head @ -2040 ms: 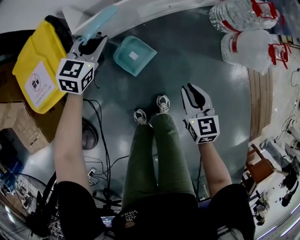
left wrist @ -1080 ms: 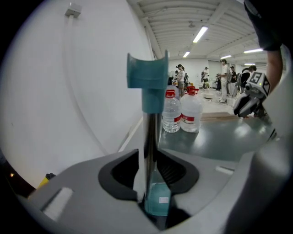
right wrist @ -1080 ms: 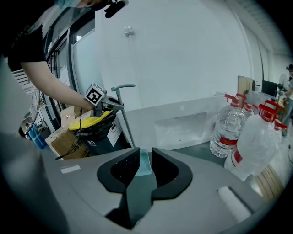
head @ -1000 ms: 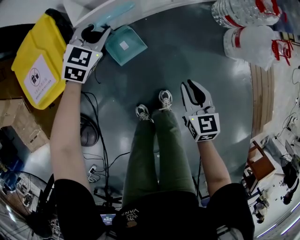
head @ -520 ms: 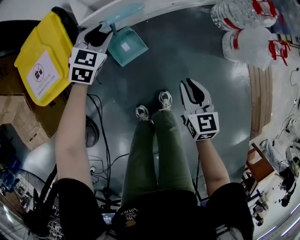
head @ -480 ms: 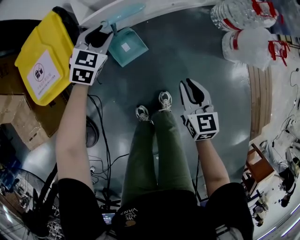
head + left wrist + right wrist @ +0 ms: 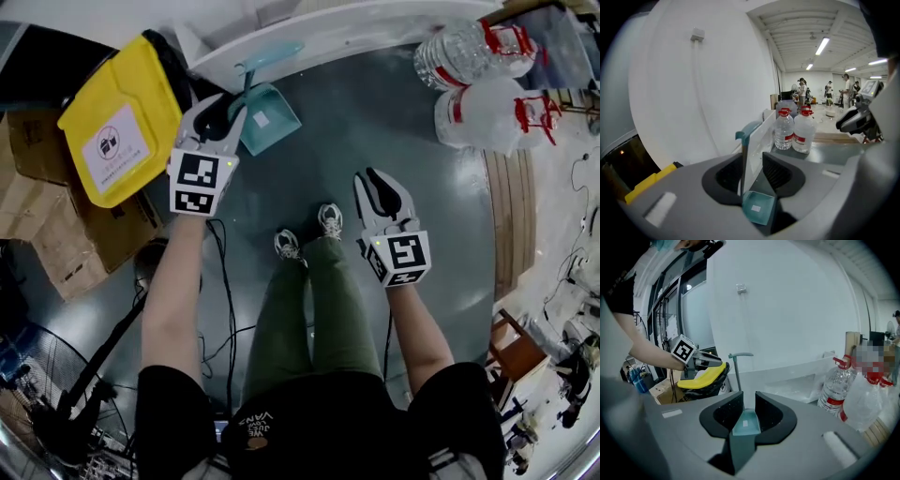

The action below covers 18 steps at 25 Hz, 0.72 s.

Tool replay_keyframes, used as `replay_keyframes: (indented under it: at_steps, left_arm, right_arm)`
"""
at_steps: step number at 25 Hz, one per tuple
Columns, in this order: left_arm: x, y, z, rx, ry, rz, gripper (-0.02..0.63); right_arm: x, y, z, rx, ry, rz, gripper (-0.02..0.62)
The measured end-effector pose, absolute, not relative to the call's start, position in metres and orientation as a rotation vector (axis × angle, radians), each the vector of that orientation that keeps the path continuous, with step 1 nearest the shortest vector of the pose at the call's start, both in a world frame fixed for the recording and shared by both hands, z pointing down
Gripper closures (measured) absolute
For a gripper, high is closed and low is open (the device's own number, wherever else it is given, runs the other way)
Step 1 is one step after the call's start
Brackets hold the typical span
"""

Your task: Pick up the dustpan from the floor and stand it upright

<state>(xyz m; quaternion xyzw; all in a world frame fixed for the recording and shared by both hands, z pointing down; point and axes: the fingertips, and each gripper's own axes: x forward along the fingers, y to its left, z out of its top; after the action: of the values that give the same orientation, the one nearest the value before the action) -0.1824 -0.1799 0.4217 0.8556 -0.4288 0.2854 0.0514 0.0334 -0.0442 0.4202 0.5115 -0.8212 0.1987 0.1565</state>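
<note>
Teal plastic marks the dustpan [image 7: 268,118], which stands on the dark floor [image 7: 394,131] with its pan down and its thin handle rising against the foot of the white wall [image 7: 319,33], between the yellow bin [image 7: 122,131] and the water bottles [image 7: 469,66]. The left gripper [image 7: 225,105] hangs just beside the handle, its jaws parted and its pads pressing on nothing. The right gripper [image 7: 378,178] is held well apart over the person's shoes, its jaws also apart and empty.

By my reading the standing-up step looks finished, with the dustpan propped on its own. The next move calls for taking the left gripper up and away on a line that misses the handle, since a light knock could tip it off the wall.
</note>
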Motion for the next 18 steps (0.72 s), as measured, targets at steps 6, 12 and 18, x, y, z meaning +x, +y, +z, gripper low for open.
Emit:
replay_keyframes:
  at_steps: [6,12,18]
  left_arm:
    - [-0.179,-0.142,0.357,2.618,-1.374,0.755,0.469]
    - [-0.181,-0.103,0.299,2.628,-1.418,0.653,0.524]
    - [-0.186,-0.063,0.249,2.615,-1.435,0.597,0.554]
  right_arm:
    - [0.031,-0.037,0.365,1.477,-2.382,0.514,0.514]
    - [0.029,-0.022,0.316,1.490,-2.402,0.480,0.564]
    - [0.025,-0.003,0.265,1.496,-2.434,0.460,0.591]
